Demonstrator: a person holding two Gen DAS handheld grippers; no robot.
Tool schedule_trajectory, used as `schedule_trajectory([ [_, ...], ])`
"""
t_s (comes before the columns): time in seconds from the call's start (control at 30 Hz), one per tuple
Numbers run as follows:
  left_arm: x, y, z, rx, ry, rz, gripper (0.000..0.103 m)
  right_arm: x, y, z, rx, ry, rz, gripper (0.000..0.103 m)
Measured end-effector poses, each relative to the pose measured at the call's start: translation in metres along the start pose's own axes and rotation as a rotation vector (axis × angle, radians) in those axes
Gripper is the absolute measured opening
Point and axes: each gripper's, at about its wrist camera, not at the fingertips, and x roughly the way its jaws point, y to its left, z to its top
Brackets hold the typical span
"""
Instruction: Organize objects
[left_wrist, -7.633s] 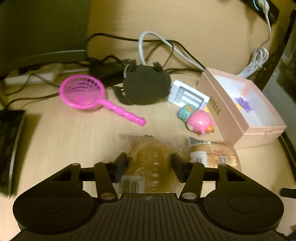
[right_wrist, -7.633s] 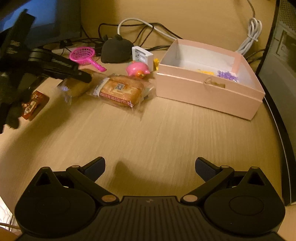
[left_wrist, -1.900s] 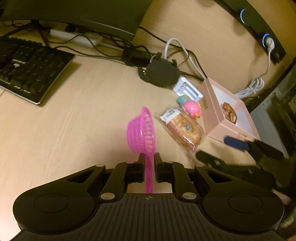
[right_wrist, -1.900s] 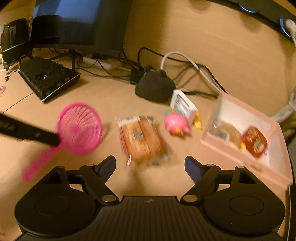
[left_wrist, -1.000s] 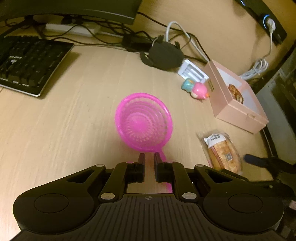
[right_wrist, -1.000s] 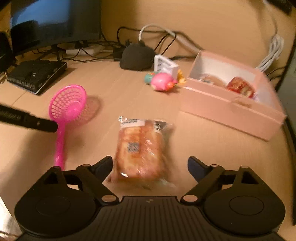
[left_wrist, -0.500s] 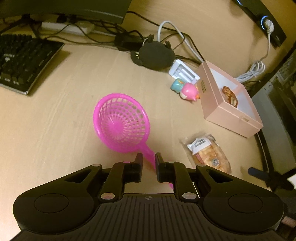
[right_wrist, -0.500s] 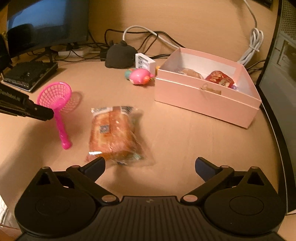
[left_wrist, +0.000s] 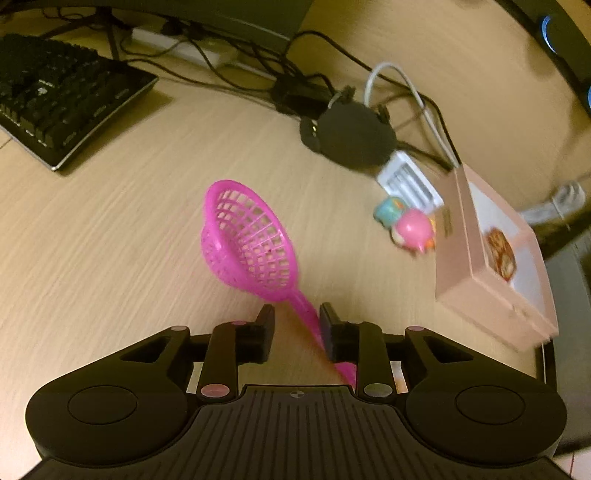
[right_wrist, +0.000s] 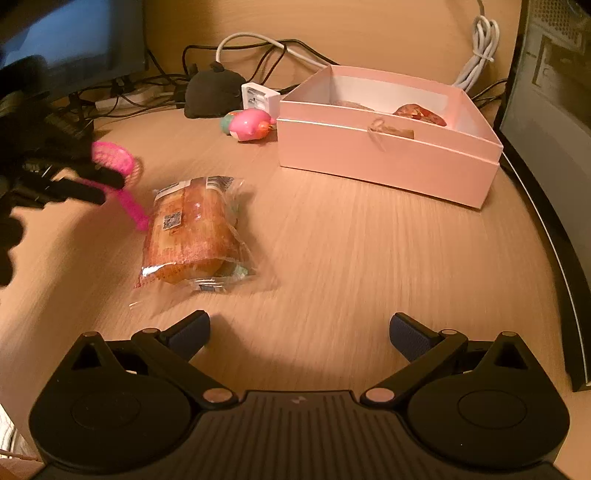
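The pink plastic strainer (left_wrist: 251, 240) is tipped on its side on the wooden desk, its handle running back between my left gripper's (left_wrist: 297, 321) jaws. Those jaws are opening; the handle lies against the right finger, with a gap to the left one. The right wrist view shows the strainer (right_wrist: 114, 158) at the left under the left gripper (right_wrist: 99, 188). A wrapped bread bun (right_wrist: 192, 229) lies ahead and to the left of my right gripper (right_wrist: 299, 328), which is wide open and holds nothing. The pink box (right_wrist: 384, 155) stands at the far right with snacks inside.
A pink pig toy (right_wrist: 249, 125) and a teal toy lie beside the box, with a white charger (left_wrist: 410, 181) and a dark round object (left_wrist: 354, 136) behind them. A black keyboard (left_wrist: 55, 110), a monitor and cables fill the back left. A computer case (right_wrist: 554, 147) borders the right.
My left jaws have parted off the strainer's handle, and the basket has tipped onto its side. My right gripper has drawn back from the bread bun with its jaws spread wider.
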Motion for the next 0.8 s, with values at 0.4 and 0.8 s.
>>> schedule_trajectory([
  [0.4,0.03,-0.006,0.02,-0.125,-0.056,0.098,0.017,-0.007,0.002,-0.007,-0.042,0.004,0.042,0.103],
  [0.8,0.0,0.011,-0.017,0.179,0.061,-0.12,0.015,-0.003,0.009,0.013,-0.067,0.053,0.091,0.103],
])
